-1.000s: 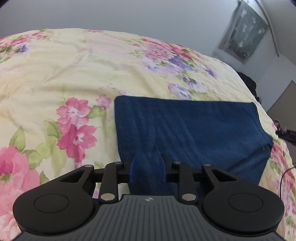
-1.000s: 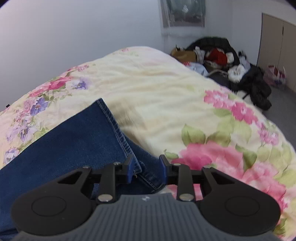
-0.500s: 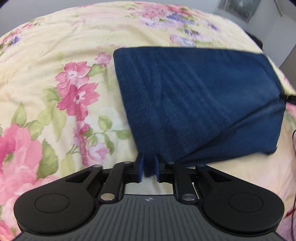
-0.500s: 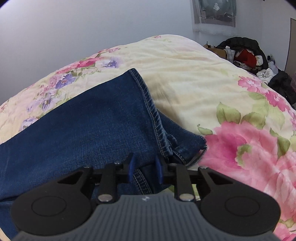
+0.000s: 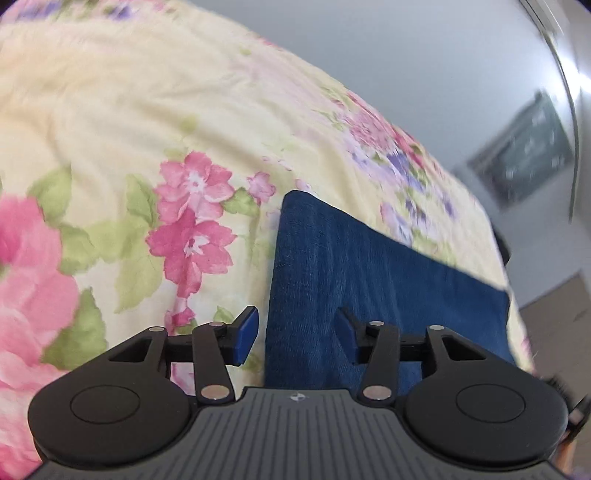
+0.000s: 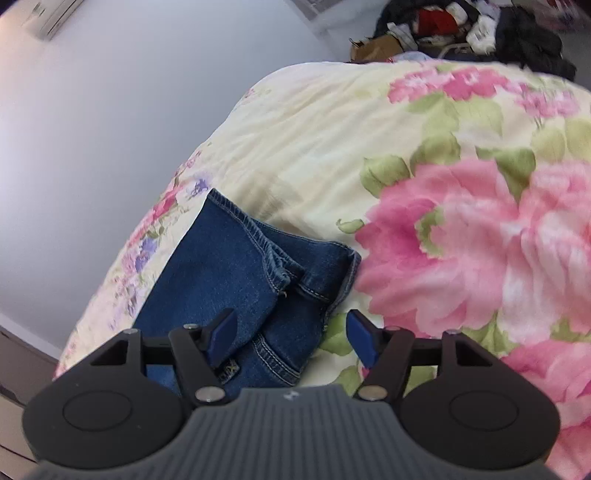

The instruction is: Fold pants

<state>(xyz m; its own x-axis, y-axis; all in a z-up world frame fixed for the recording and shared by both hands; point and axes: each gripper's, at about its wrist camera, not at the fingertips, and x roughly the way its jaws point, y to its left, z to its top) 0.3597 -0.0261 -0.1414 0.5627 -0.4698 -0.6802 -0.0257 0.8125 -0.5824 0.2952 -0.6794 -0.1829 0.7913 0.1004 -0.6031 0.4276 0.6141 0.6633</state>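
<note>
The folded blue jeans (image 5: 373, 280) lie flat on the floral bedspread (image 5: 110, 122). In the left wrist view my left gripper (image 5: 297, 332) hovers over their folded left edge, its jaws opening; the pads stand apart from the cloth. In the right wrist view the jeans (image 6: 236, 273) show their hem and waistband end with stitched seams. My right gripper (image 6: 291, 338) is above that end, jaws opening too, with denim under the gap but not pinched.
The bedspread (image 6: 369, 147) stretches wide around the jeans. A grey wall runs behind the bed. A pile of clothes (image 6: 472, 22) and a cardboard box lie beyond the far corner. A dark hanging (image 5: 532, 147) is on the wall.
Both grippers held the denim pinched before; now both have let go and their jaws stand wide. Both views have rolled and shifted, and the jeans lie folded on the bed.
</note>
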